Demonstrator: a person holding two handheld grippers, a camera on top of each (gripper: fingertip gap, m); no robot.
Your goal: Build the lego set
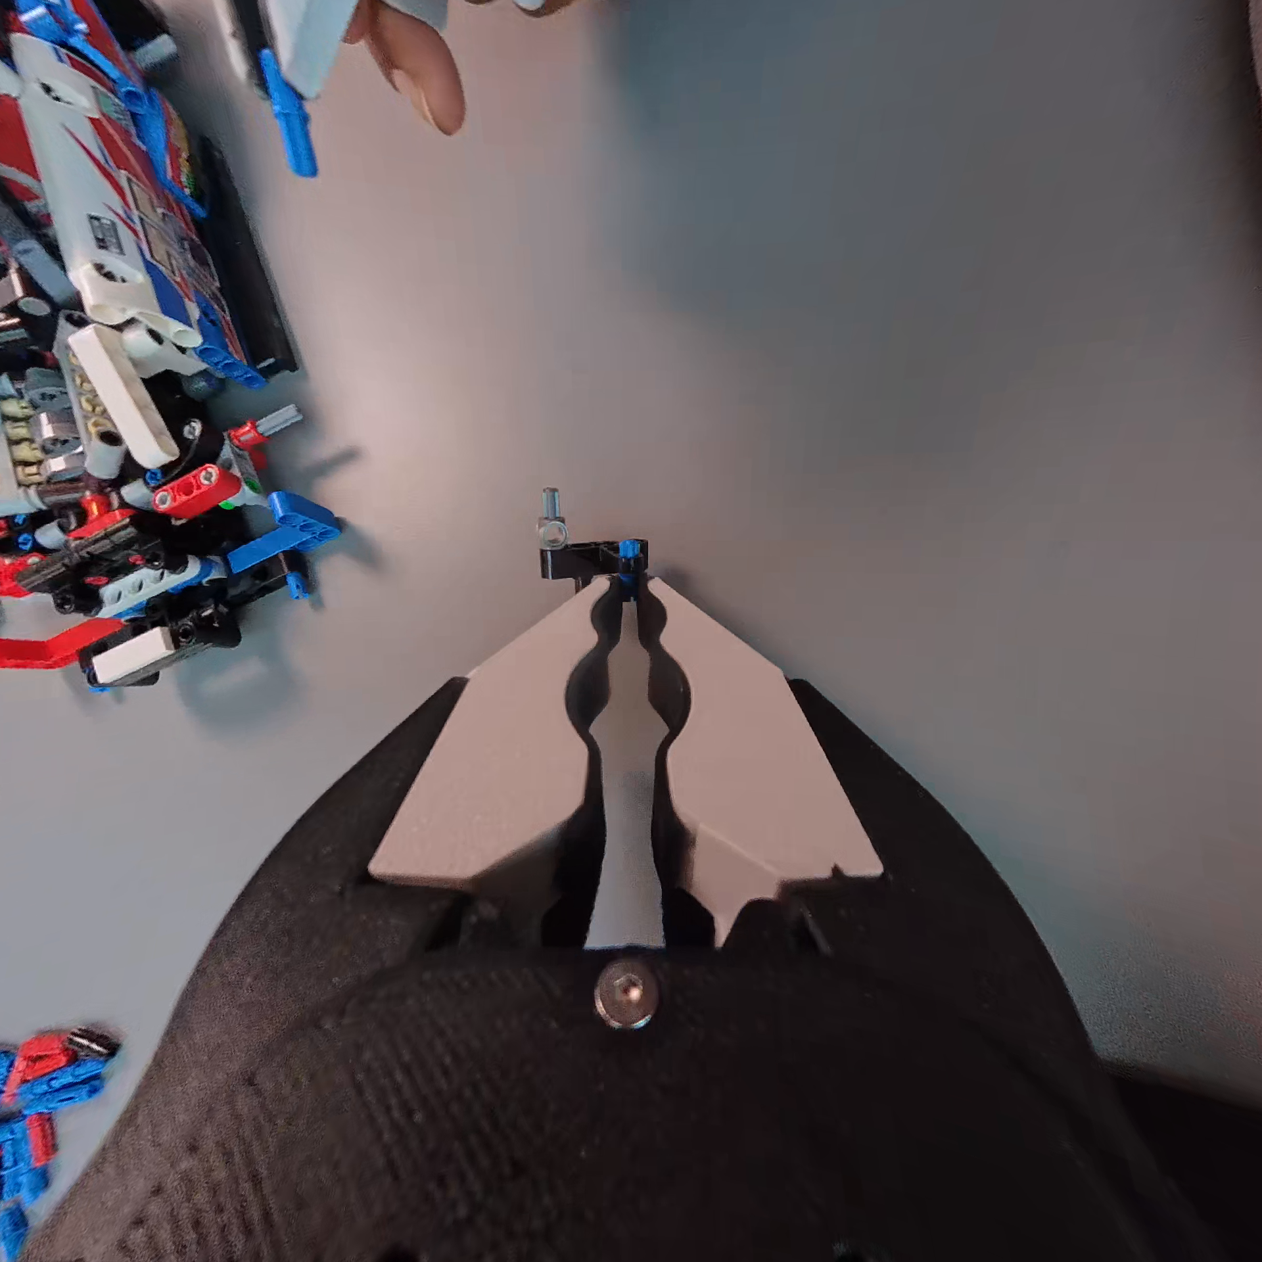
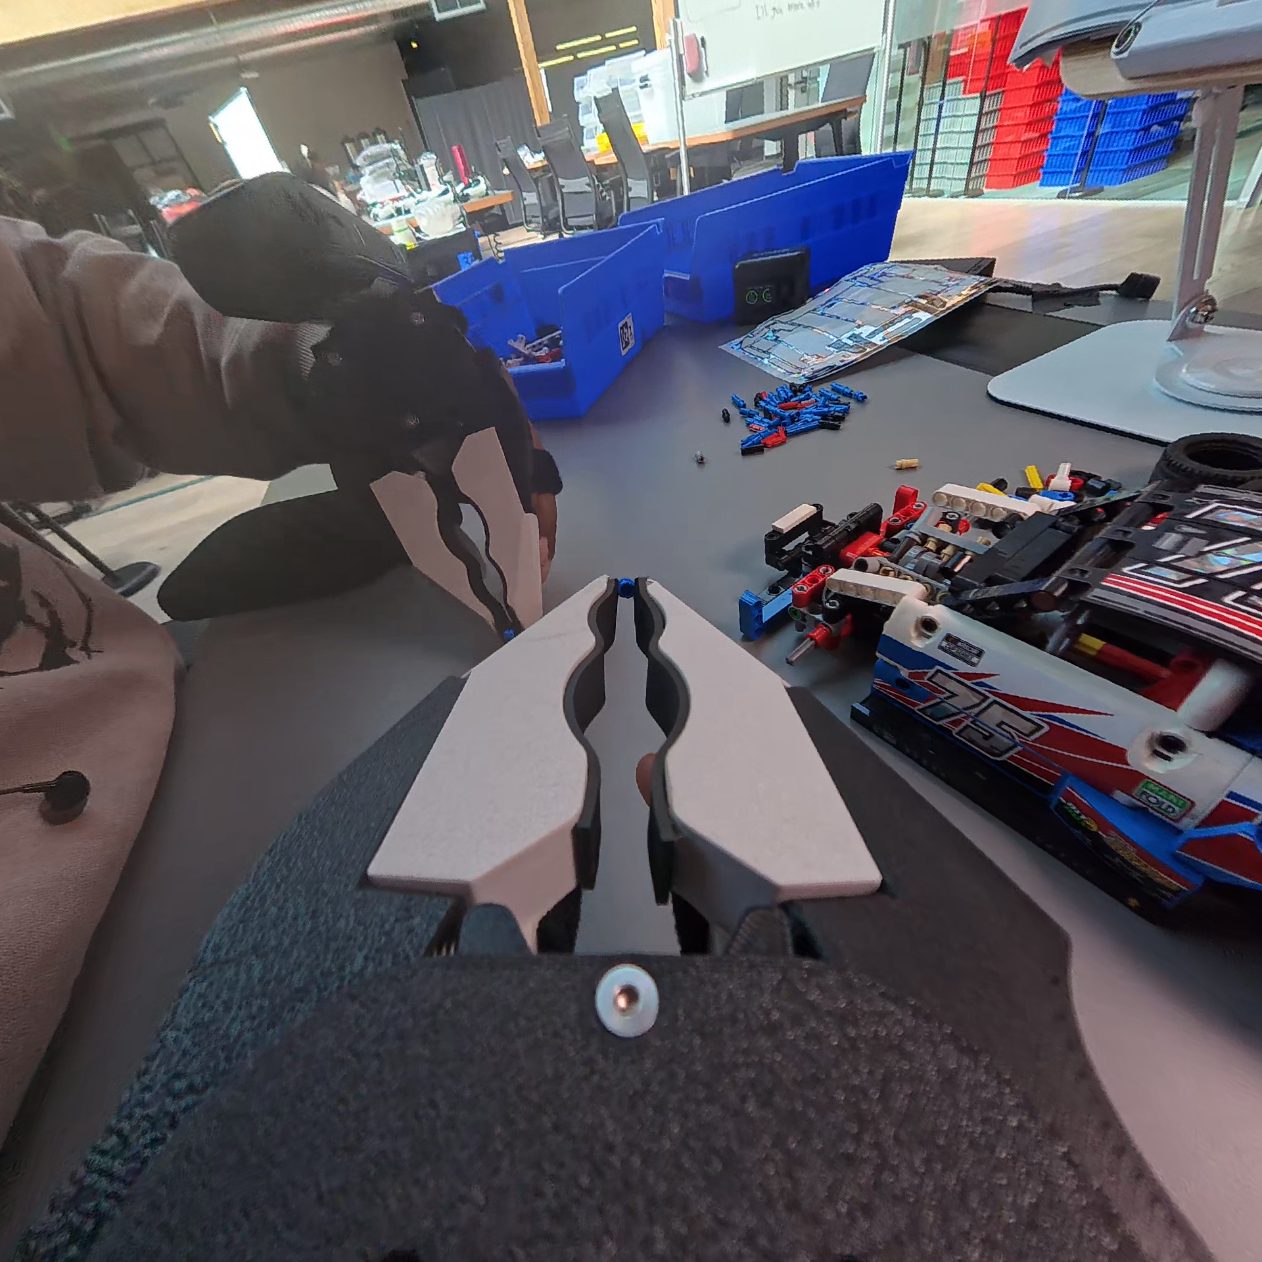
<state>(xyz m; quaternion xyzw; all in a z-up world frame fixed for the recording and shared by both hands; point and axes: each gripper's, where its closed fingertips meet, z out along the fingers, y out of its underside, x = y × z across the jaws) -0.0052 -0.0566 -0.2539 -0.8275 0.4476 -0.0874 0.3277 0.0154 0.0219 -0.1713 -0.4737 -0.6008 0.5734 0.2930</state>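
Left gripper (image 1: 627, 580) clamped on a small black-and-blue lego assembly (image 1: 593, 554) — frame centre. Right gripper (image 2: 625, 586) pinching a blue pin (image 2: 625, 585); race car (image 2: 1065, 690) right.

Workshop, stacked parts bins (image 2: 1092, 130), whiteboard (image 2: 772, 41)

Half-built race car (image 2: 1065, 690) on table's right side, small black/grey subassy (image 1: 589, 550) w/ blue pin, poss. upright

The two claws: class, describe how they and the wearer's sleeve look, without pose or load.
Each claw, right claw and left claw, has two pale grey angular fingers with wavy black inner pads, on a textured black body with one silver screw. The sleeve is dusty pink-beige.
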